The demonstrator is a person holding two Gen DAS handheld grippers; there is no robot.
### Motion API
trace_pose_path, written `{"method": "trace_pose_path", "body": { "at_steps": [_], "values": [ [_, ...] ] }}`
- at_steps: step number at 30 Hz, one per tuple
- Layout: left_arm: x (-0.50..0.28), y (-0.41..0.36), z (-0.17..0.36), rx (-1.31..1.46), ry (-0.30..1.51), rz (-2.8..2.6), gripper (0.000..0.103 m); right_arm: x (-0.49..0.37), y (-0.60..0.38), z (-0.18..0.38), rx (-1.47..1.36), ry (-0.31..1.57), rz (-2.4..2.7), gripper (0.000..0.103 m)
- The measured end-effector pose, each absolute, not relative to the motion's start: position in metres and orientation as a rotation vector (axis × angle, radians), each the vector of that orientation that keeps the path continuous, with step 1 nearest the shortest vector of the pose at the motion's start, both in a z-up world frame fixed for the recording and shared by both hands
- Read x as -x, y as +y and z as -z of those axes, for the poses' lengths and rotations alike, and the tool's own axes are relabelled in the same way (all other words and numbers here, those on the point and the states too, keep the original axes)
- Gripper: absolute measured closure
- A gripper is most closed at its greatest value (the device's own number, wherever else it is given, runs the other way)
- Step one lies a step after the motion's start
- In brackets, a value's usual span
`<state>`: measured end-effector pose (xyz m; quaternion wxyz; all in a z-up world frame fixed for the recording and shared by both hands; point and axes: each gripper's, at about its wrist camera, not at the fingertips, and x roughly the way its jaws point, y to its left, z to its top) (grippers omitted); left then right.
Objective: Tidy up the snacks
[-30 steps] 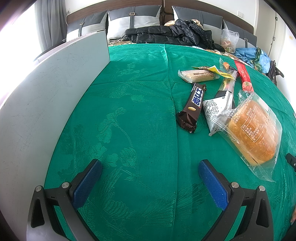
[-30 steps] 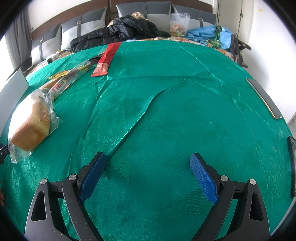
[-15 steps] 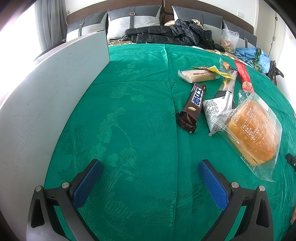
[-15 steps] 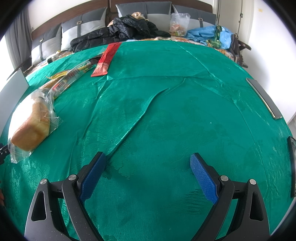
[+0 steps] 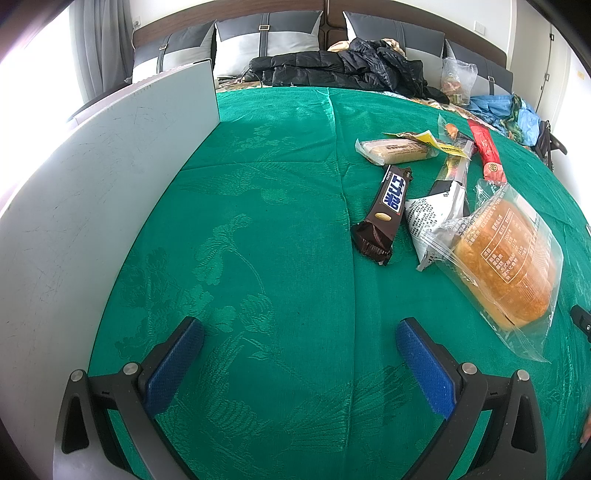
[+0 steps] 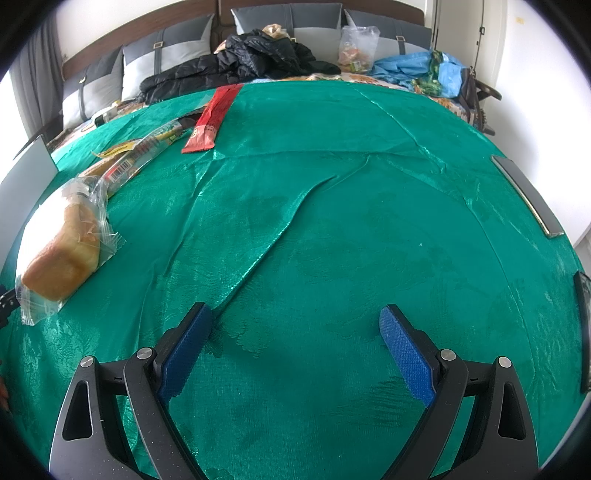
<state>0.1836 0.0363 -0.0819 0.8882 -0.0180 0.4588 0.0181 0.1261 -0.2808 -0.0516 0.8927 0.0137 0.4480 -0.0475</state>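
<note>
Snacks lie on a green cloth (image 5: 277,240). A brown chocolate bar (image 5: 388,210) sits ahead and right of my open left gripper (image 5: 299,354). Beside it are a white-and-black packet (image 5: 436,214), a wrapped bread loaf (image 5: 506,262), a pale wrapped cake (image 5: 395,149), a clear-wrapped stick snack (image 5: 456,164) and a red stick packet (image 5: 487,151). In the right wrist view the bread loaf (image 6: 66,258) lies far left, with the red stick packet (image 6: 214,118) further back. My right gripper (image 6: 295,339) is open over bare green cloth (image 6: 332,221).
A tall white panel (image 5: 92,192) stands along the left side. Black jackets (image 5: 343,70), grey cushions (image 5: 266,33) and a clear bag (image 5: 458,79) line the far edge. Blue bags (image 6: 417,68) sit far right. Dark flat strips (image 6: 528,195) lie at the right border.
</note>
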Motion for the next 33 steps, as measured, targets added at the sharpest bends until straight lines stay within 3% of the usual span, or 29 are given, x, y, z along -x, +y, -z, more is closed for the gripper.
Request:
{"method": "trace_pose_path", "body": {
  "at_steps": [26,30,33],
  "values": [
    [-0.172,0.042,0.081,-0.019,0.954,0.069,0.000,-0.123,-0.283,0.049,-0.053,0.917,0.082,0.010],
    [-0.171,0.042,0.081,-0.018,0.954,0.069,0.000,-0.111,-0.260,0.014,-0.202,0.790,-0.173,0.011],
    [-0.171,0.041,0.081,-0.019,0.954,0.068,0.000,-0.122,-0.210,-0.012,-0.097,0.769,-0.335,0.011]
  ]
}}
